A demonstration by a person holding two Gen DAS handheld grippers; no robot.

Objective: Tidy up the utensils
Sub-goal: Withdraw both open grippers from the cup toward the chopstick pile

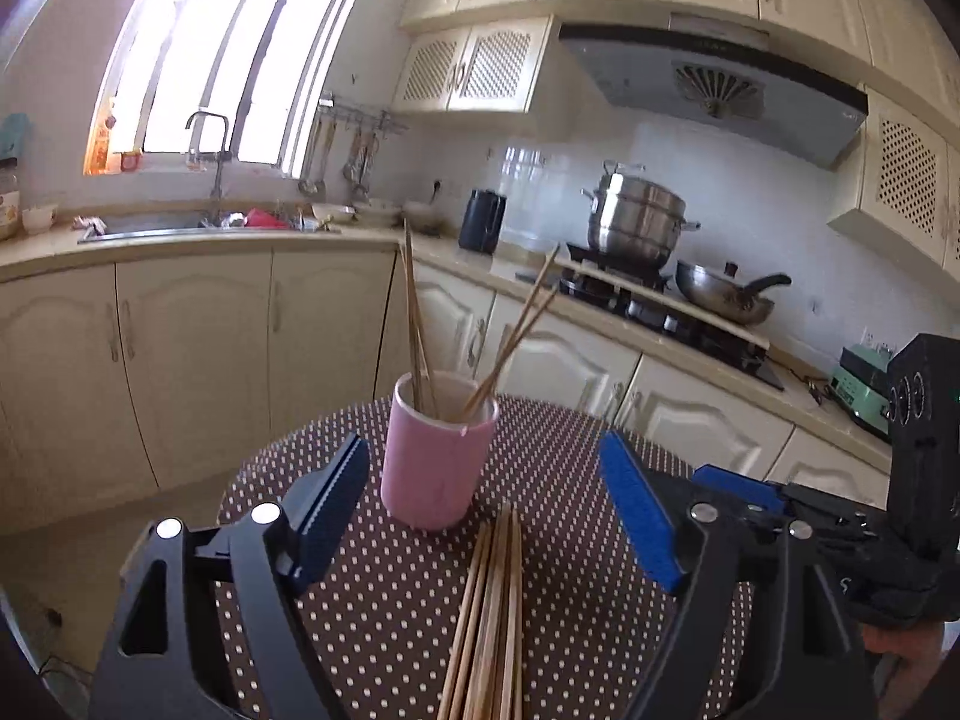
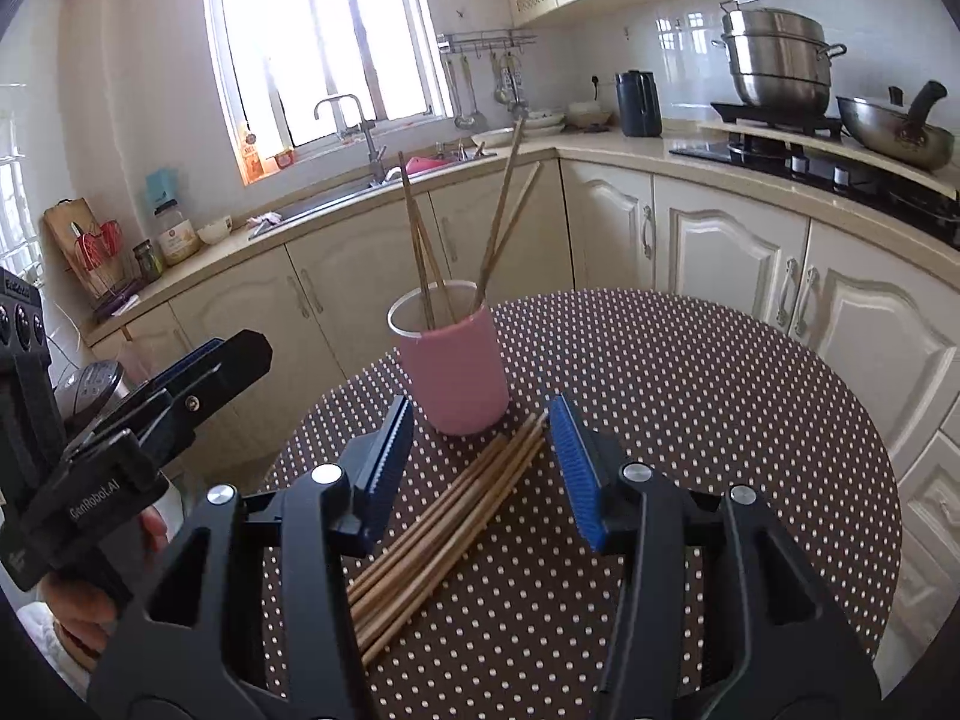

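left gripper (image 1: 483, 501) jaws wide, empty; pink cup (image 1: 437, 456) at 12 o'clock between pads | right gripper (image 2: 480, 468) half-spread, empty | loose chopsticks (image 2: 447, 525) flat on polka-dot table (image 2: 690, 420), cup's 6 o'clock | four chopsticks in cup (image 2: 465, 228) upright

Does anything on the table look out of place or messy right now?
Yes: a bundle of chopsticks lies loose on the dotted tablecloth beside the pink cup, while four already stand inside it. Nothing looks spilled or broken.

cup (image 2: 459, 372): pink | chopsticks (image 2: 444, 516): tan | tablecloth (image 2: 690, 420): brown, white dots | tool pads (image 2: 576, 468): blue
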